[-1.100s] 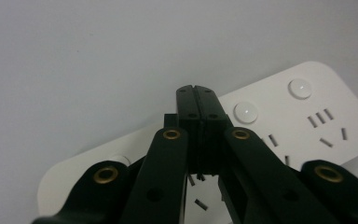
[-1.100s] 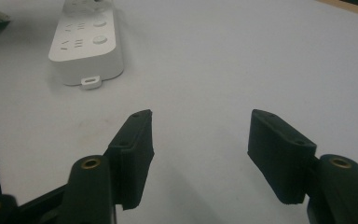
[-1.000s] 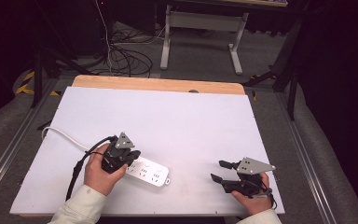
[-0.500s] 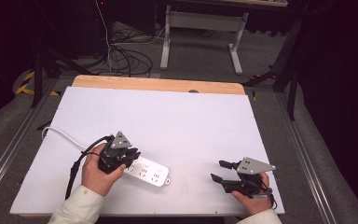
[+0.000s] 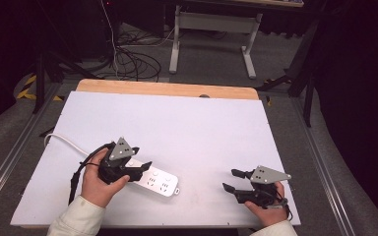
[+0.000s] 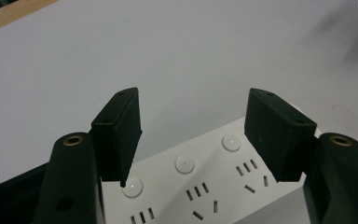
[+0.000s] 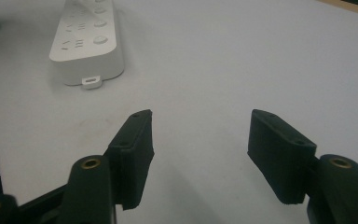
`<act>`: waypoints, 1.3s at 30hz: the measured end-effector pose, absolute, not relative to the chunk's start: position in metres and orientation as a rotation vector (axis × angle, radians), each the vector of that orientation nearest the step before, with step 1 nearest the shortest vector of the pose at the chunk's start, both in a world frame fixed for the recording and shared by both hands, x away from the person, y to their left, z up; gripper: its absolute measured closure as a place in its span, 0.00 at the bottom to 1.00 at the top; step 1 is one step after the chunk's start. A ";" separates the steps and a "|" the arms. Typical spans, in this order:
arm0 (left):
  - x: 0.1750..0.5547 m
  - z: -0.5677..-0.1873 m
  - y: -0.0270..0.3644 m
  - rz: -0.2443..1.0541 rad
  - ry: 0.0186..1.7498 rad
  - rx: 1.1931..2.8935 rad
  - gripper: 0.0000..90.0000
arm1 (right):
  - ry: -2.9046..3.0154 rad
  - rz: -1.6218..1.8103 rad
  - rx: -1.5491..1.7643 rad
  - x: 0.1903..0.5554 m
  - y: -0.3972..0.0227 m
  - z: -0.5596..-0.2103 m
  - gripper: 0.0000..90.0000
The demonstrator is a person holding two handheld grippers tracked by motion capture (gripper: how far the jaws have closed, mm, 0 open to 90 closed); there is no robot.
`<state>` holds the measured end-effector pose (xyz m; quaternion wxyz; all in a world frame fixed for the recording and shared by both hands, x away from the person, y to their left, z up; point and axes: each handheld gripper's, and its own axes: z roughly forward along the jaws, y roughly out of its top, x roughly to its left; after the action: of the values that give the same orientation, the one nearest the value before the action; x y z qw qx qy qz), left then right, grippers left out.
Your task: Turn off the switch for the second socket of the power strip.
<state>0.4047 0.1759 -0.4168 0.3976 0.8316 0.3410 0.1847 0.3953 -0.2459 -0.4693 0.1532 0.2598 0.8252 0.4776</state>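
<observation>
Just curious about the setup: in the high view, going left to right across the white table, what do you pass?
White cord → left tongs, open over the power strip → power strip → bare table → right tongs, open.

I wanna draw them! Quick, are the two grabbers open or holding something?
Left gripper: just opened, over the power strip, not gripping it.
Right gripper: open, holding nothing.

Power strip near end hidden under left claw in high view. Strip cut by bottom edge in left gripper view, by top edge in right gripper view. Socket markings too small to read.
</observation>
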 end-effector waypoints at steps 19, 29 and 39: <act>0.401 -0.412 0.182 0.416 0.845 2.044 0.19 | 2.367 1.372 0.742 0.395 -0.246 -0.469 0.45; 0.393 -0.410 0.197 0.422 0.791 1.991 0.18 | 2.366 1.373 0.740 0.395 -0.246 -0.469 0.45; 0.383 -0.415 0.219 0.425 0.762 1.943 0.15 | 2.361 1.379 0.739 0.394 -0.248 -0.468 0.45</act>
<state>0.3831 0.2193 -0.4149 0.4844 0.7981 0.3129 0.1744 0.3944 -0.2477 -0.4685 0.1539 0.2577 0.8238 0.4810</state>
